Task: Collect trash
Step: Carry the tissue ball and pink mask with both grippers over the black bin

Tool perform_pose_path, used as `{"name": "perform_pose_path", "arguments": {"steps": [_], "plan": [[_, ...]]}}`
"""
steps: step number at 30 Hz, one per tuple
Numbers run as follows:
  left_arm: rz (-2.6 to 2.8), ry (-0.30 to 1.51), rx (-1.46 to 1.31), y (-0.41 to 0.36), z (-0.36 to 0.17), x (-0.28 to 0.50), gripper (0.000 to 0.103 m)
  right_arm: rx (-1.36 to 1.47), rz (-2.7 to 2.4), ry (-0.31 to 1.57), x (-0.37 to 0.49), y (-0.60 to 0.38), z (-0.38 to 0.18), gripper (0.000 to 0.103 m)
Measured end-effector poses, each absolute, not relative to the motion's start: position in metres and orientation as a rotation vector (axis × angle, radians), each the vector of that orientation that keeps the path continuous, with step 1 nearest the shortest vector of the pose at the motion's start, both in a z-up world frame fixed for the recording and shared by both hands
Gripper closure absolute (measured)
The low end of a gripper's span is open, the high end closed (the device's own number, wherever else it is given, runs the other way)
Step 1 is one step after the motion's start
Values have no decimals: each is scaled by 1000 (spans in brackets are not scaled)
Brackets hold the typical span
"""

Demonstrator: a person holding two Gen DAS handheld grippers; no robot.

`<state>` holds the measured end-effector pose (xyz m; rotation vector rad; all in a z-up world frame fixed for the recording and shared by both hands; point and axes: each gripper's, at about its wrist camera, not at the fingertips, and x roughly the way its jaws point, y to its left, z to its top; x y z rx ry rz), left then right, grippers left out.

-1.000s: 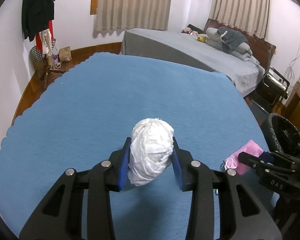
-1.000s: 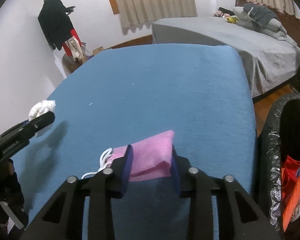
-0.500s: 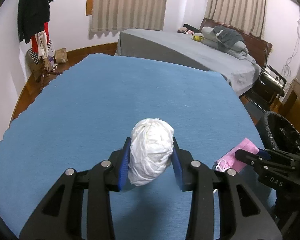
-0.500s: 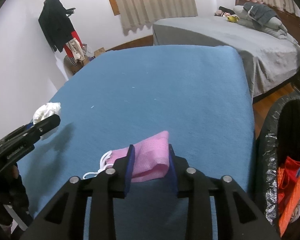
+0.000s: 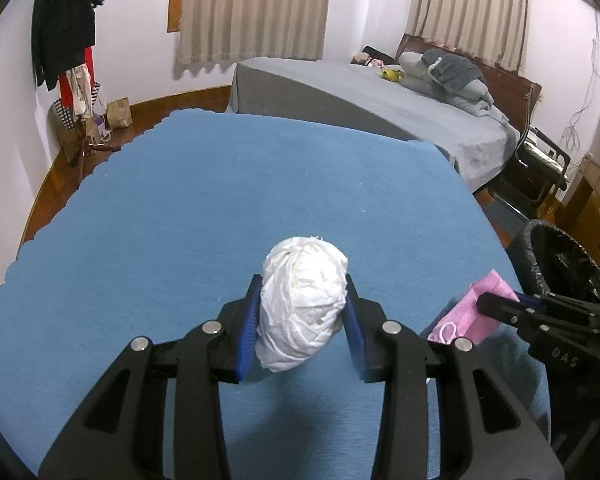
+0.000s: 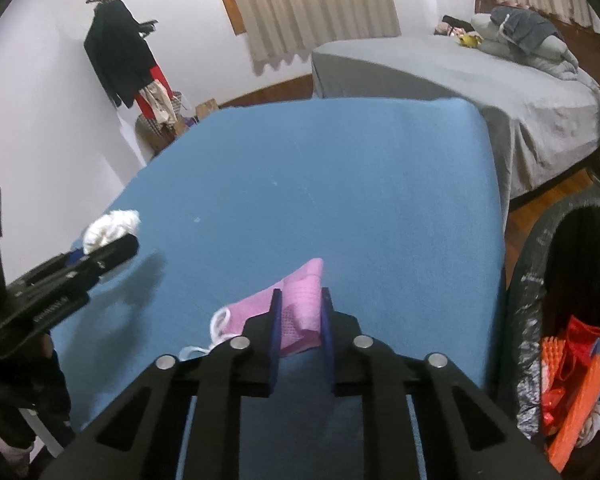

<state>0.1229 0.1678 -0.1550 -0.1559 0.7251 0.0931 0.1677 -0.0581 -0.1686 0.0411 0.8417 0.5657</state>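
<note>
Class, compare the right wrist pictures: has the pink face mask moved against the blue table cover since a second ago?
Yes. The right gripper, whose jaws have just been closing, now pinches the pink face mask; its far corner has bunched up off the blue table cover.

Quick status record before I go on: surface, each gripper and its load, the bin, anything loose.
surface: blue cloth, nothing else loose on it in view
left gripper: shut on the white paper wad, held above the cloth
right gripper: jaws have just been closing, now pinching the pink face mask
mask state: one end and the white ear loops trail on the cloth
trash bin: black liner, at the table's right edge, orange and red waste inside
</note>
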Motion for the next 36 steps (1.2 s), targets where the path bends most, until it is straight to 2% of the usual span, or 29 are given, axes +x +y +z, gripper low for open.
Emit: {"name": "perform_pose_path", "arguments": {"steps": [16,36], "plan": [[68,665,-131,140,-114,118,66,44,552,696,152,-77,-112,88],[-46,582,-69,67,-58,111,66,73,440,559,132,-145,-59,88]]}}
